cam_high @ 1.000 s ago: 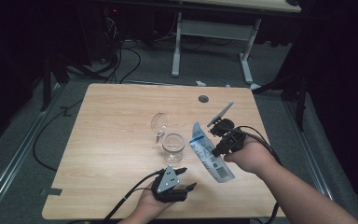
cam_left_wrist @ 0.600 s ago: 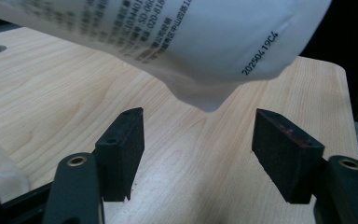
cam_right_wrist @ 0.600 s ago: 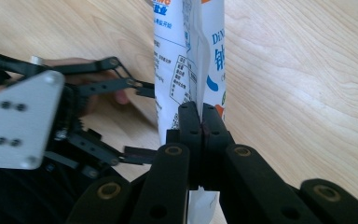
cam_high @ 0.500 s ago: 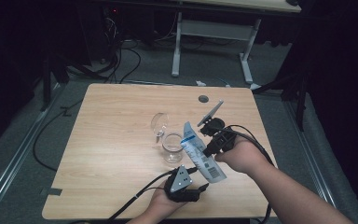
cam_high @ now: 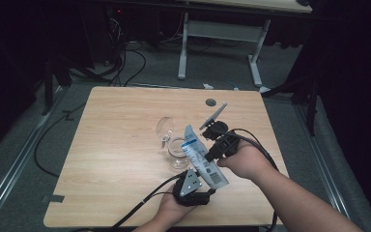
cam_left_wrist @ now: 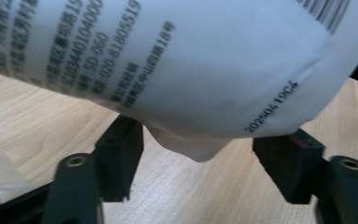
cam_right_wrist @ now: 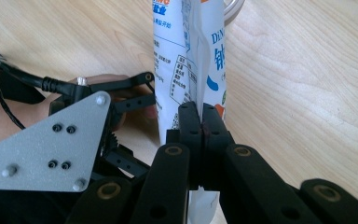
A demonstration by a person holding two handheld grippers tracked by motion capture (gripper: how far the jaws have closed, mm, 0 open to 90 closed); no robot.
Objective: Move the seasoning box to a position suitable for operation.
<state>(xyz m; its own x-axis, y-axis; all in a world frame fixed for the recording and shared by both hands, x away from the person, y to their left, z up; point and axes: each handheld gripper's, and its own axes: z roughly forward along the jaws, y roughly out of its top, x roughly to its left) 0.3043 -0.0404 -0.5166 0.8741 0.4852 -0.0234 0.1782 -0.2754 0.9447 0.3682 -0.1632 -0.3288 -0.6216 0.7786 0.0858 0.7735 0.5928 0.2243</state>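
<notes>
White plastic fills the near part of the scene: a soft pouch point(cam_high: 202, 157) printed with blue panels, small text and a barcode, held tilted above the pale wooden surface point(cam_high: 116, 145). Nearest the person, the left gripper point(cam_high: 193, 186) sits low at the front edge, under the pouch's bottom end. In the left gripper view its black fingers point(cam_left_wrist: 119, 154) stand wide, one on each side of the pouch's lower corner point(cam_left_wrist: 191, 93), and they do not press on it. Just beyond, the right gripper point(cam_right_wrist: 201, 123) has its fingers clamped together on a flat seam of the pouch, so the pouch rises from between them in the right gripper view. In the high view this right gripper point(cam_high: 211, 151) comes in from the right, with a cable looping behind the hand point(cam_high: 244, 162). Beside the pouch's upper end stands an upright glass point(cam_high: 178, 152), and just past that a second glass point(cam_high: 165, 128) lies on its side. Farther back, near the far edge, a small dark round disc point(cam_high: 210, 102) rests on the surface.
</notes>
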